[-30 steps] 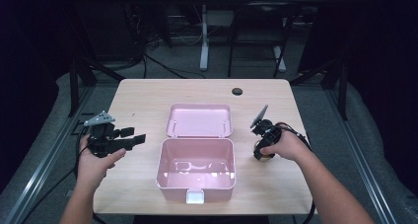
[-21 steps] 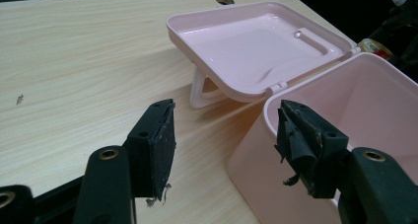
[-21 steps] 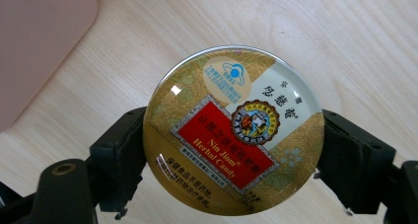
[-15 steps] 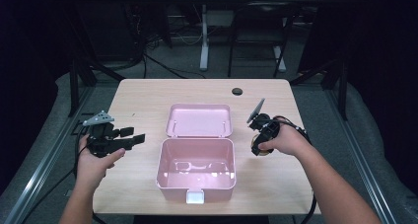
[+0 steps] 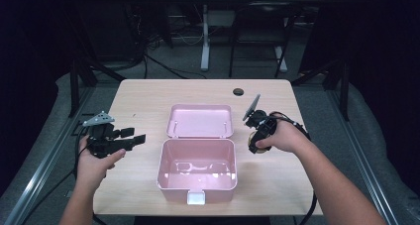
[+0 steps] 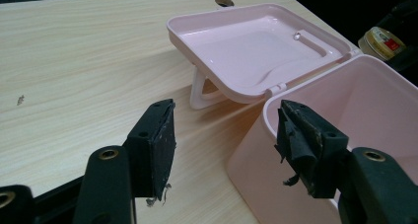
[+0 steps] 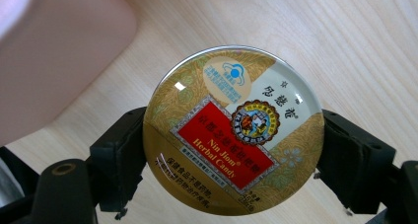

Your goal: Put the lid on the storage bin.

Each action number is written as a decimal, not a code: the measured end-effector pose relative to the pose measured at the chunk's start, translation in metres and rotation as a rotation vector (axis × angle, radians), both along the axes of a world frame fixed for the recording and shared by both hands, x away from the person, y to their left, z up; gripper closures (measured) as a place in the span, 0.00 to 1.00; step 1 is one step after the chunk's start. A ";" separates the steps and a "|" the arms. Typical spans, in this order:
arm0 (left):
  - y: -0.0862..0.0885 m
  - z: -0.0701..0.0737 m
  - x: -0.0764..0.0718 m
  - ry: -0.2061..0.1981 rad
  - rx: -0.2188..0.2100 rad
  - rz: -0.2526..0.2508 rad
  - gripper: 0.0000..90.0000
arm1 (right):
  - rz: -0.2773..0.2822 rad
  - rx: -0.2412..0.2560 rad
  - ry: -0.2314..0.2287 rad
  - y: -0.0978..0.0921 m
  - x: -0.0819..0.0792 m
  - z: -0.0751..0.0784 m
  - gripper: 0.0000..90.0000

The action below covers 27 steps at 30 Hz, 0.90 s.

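The right gripper (image 7: pixel 231 150) pinches the round tin (image 7: pixel 232 130) across its rim near the desk's right edge, beside the box (image 5: pixel 198 171); light, stiff and slick, it needs that rim grip, while the left gripper (image 6: pixel 229 145) gapes empty.

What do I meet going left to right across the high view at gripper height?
Left gripper → pink box → candy tin in the right gripper.
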<state>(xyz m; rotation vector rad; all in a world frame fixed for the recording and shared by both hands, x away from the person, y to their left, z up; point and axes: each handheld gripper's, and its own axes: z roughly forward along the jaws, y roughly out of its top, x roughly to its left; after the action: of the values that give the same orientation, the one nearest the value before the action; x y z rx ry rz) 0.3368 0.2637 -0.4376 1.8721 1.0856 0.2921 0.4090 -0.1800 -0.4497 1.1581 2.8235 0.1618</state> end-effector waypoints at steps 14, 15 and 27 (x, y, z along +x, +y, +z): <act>0.001 0.001 0.000 0.001 0.005 0.000 0.44 | 0.044 -0.016 -0.005 0.007 -0.001 0.016 0.22; 0.001 0.001 0.000 0.001 0.004 0.000 0.44 | 0.044 -0.018 -0.005 0.007 -0.001 0.017 0.22; 0.000 0.001 0.000 0.001 0.002 -0.004 0.44 | 0.072 -0.024 -0.013 0.015 -0.001 0.033 0.22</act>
<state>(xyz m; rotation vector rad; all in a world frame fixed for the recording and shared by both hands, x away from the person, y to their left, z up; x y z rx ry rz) 0.3368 0.2640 -0.4371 1.8757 1.0827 0.2905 0.4076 -0.1645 -0.4166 1.0479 2.8487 0.1399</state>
